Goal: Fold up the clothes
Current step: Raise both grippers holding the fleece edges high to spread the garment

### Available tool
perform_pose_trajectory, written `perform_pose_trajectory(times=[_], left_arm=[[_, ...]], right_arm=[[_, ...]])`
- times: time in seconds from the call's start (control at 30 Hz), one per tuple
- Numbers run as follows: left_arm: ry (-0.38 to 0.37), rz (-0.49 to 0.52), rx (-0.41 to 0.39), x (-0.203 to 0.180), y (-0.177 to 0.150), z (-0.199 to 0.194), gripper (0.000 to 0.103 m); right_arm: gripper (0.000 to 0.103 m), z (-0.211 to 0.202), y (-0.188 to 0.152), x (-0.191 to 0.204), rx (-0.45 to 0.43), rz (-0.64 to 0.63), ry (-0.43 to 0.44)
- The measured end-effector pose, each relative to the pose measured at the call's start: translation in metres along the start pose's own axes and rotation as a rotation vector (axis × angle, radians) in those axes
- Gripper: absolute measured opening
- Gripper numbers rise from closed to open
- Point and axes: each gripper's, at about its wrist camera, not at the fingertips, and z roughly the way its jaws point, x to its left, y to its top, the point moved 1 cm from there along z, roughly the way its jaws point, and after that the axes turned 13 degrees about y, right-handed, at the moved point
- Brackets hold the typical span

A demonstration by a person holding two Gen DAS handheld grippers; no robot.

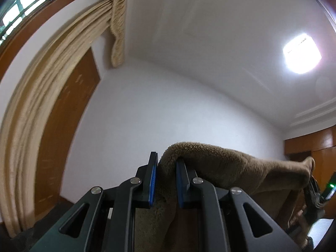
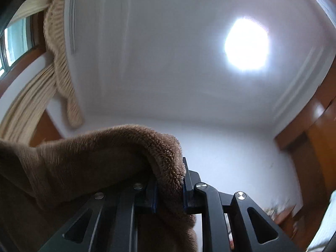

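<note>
A brown fleece garment [image 1: 220, 163] is held up in the air between both grippers. In the left wrist view my left gripper [image 1: 167, 168] is shut on one edge of it, the blue pads pinching the pile, and the cloth stretches right toward the other gripper [image 1: 313, 191], seen at the far right edge. In the right wrist view my right gripper [image 2: 169, 180] is shut on another edge of the garment [image 2: 88, 157], which drapes over the left finger and hangs down to the left. Both grippers point upward at the ceiling.
A white wall and ceiling with a bright ceiling lamp [image 1: 302, 53] fill both views. Beige curtains [image 1: 46, 88] hang beside a window [image 1: 23, 4] on the left. Wooden cabinets [image 2: 315, 130] stand at the right.
</note>
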Motion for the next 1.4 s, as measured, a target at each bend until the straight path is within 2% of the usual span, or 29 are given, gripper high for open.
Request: perform_pose_trajectory(times=[0.13,0.3,0.33,0.37,0.4,0.43,0.47,0.57,0.63,0.7,0.87,1.0,1.03,1.1,1.13,1.17,1.2,1.27,1.33,1.4], left_arm=[[-0.072,-0.007,0.058,-0.007,-0.021,-0.012,0.021],[-0.192,-0.053,0.285,-0.018,-0.092,0.001,0.023],[-0.217,-0.057,0.326,-0.022,-0.106,0.005,0.029],[-0.247,-0.066,0.371,-0.026,-0.123,0.008,0.044],[-0.281,-0.079,0.419,-0.031,-0.140,0.010,0.055],[-0.315,-0.092,0.467,-0.036,-0.158,0.012,0.072],[-0.349,-0.102,0.513,-0.041,-0.174,0.014,0.075],[-0.432,-0.094,0.616,-0.060,-0.215,0.014,0.075],[-0.492,-0.079,0.639,-0.071,-0.229,0.011,0.075],[-0.569,-0.068,0.629,-0.081,-0.233,0.007,0.076],[-0.754,-0.046,0.579,-0.084,-0.222,0.013,0.079],[-0.933,-0.021,0.558,-0.102,-0.212,0.012,0.079],[-0.946,0.001,0.553,-0.108,-0.212,0.012,0.079],[-0.957,0.016,0.586,-0.120,-0.217,0.011,0.051],[-0.952,0.016,0.613,-0.125,-0.220,0.013,0.027],[-0.935,0.006,0.640,-0.125,-0.222,0.017,0.017],[-0.900,-0.010,0.649,-0.120,-0.221,0.023,0.015],[-0.779,-0.054,0.607,-0.093,-0.204,0.035,0.014],[-0.669,-0.125,0.540,-0.059,-0.178,0.044,0.014],[-0.561,-0.182,0.441,-0.029,-0.139,0.043,0.014]], right_arm=[[0.018,-0.007,0.043,0.006,-0.103,-0.084,-0.079],[0.018,-0.007,0.087,0.028,-0.144,-0.179,-0.086],[0.018,-0.007,0.093,0.036,-0.149,-0.209,-0.085],[0.018,-0.009,0.099,0.044,-0.155,-0.242,-0.084],[0.018,-0.009,0.103,0.051,-0.159,-0.275,-0.085],[0.018,-0.009,0.106,0.058,-0.163,-0.306,-0.087],[0.018,-0.009,0.109,0.063,-0.165,-0.331,-0.086],[0.018,-0.010,0.112,0.077,-0.171,-0.378,-0.085],[0.018,-0.006,0.111,0.071,-0.174,-0.380,-0.088],[0.018,-0.011,0.117,0.056,-0.178,-0.366,-0.092],[0.018,-0.018,0.116,0.038,-0.167,-0.339,-0.097],[0.018,-0.017,0.110,0.021,-0.156,-0.321,-0.102],[0.018,-0.018,0.108,0.019,-0.156,-0.319,-0.104],[0.018,-0.020,0.103,0.015,-0.155,-0.317,-0.109],[0.018,-0.021,0.100,0.013,-0.152,-0.321,-0.117],[0.018,-0.021,0.098,0.010,-0.148,-0.327,-0.127],[0.018,-0.022,0.095,0.005,-0.141,-0.330,-0.139],[0.018,-0.023,0.085,-0.009,-0.117,-0.328,-0.173],[0.018,-0.023,0.071,-0.028,-0.081,-0.318,-0.213],[0.018,-0.024,0.056,-0.044,-0.030,-0.298,-0.221]])
